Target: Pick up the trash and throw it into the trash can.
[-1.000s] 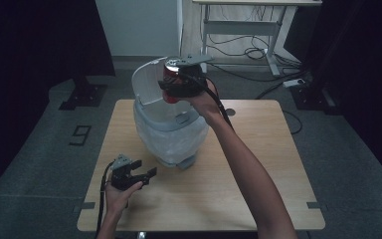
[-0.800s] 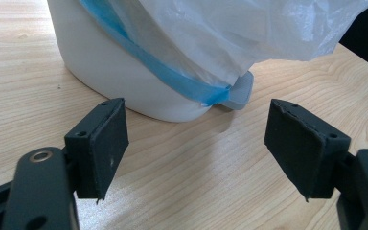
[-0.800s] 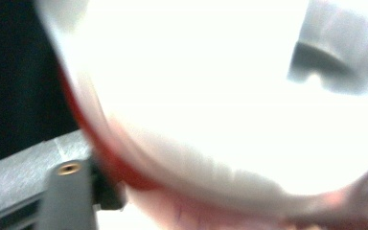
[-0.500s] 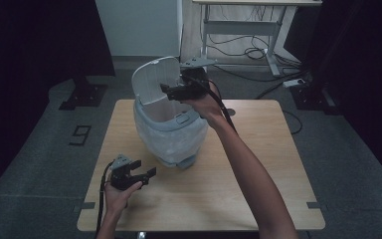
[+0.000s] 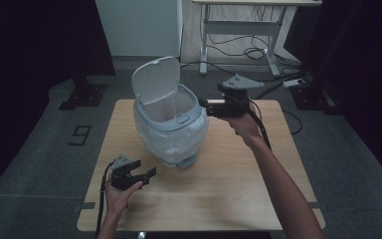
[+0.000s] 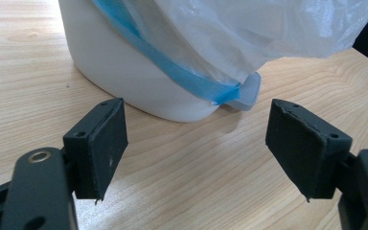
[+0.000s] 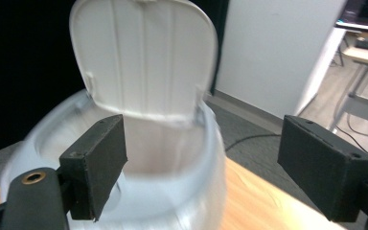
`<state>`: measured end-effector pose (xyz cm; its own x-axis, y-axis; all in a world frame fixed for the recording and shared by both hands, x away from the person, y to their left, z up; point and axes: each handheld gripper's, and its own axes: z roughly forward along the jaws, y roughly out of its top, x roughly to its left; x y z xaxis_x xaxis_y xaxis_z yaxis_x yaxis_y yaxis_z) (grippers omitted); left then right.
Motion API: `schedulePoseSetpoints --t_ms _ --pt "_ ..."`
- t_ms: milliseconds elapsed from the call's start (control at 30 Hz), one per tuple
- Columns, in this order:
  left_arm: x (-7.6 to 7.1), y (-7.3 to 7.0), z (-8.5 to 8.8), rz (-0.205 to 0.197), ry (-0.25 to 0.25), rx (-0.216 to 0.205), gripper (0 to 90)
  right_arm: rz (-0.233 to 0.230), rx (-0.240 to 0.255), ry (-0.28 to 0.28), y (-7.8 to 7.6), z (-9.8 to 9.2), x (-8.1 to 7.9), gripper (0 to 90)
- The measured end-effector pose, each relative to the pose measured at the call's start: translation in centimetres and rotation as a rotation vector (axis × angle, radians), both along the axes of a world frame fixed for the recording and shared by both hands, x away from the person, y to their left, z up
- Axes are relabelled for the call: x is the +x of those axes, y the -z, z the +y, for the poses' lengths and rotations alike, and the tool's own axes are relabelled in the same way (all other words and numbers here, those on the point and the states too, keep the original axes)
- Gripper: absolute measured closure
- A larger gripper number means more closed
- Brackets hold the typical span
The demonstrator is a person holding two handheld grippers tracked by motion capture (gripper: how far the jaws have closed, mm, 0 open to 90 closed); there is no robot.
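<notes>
A white pedal bin point(image 5: 171, 134) lined with a clear plastic bag stands on the wooden table point(image 5: 229, 194), its lid point(image 5: 155, 79) tipped up and back. My right gripper point(image 5: 204, 107) hovers just right of the bin's rim, pointing at it. Its jaws opened from shut and have just been closing a little, with nothing between them. In the right gripper view the gripper point(image 7: 203, 153) faces the raised lid point(image 7: 143, 52) and the blurred rim point(image 7: 52, 129). My left gripper point(image 5: 144, 170) rests open on the table in front of the bin. In the left gripper view the gripper point(image 6: 196, 129) faces the bin's base point(image 6: 124, 62), bag point(image 6: 230, 33) and grey pedal point(image 6: 249, 91).
Bare tabletop lies to the right of the bin and in front of it. Behind the table on the floor stand a desk frame point(image 5: 238, 30) with loose cables and a dark stand base point(image 5: 82, 94). A figure 9 point(image 5: 81, 134) is marked on the floor at the left.
The right gripper was shut over the bin's mouth with something red at its jaws. It opened, the red thing is gone from sight, and the hand drew away right and lower. The left hand stayed still.
</notes>
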<state>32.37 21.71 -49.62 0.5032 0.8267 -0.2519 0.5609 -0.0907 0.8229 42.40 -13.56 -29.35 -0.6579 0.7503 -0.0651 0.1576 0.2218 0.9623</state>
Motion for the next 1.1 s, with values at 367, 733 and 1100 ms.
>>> schedulePoseSetpoints --t_ms 367,733,1100 --pt "0.0 0.0 0.0 -0.004 -0.014 0.006 21.5 0.030 0.005 0.107 8.0 -8.7 -5.4 18.6" --pt "0.0 0.3 -0.3 0.008 0.003 0.029 21.6 0.131 0.016 0.189 15.4 -14.0 -8.7 19.2" --pt "-0.2 0.1 -0.3 -0.006 -0.010 0.030 21.7 0.265 0.040 0.205 20.6 -15.3 -10.1 20.1"
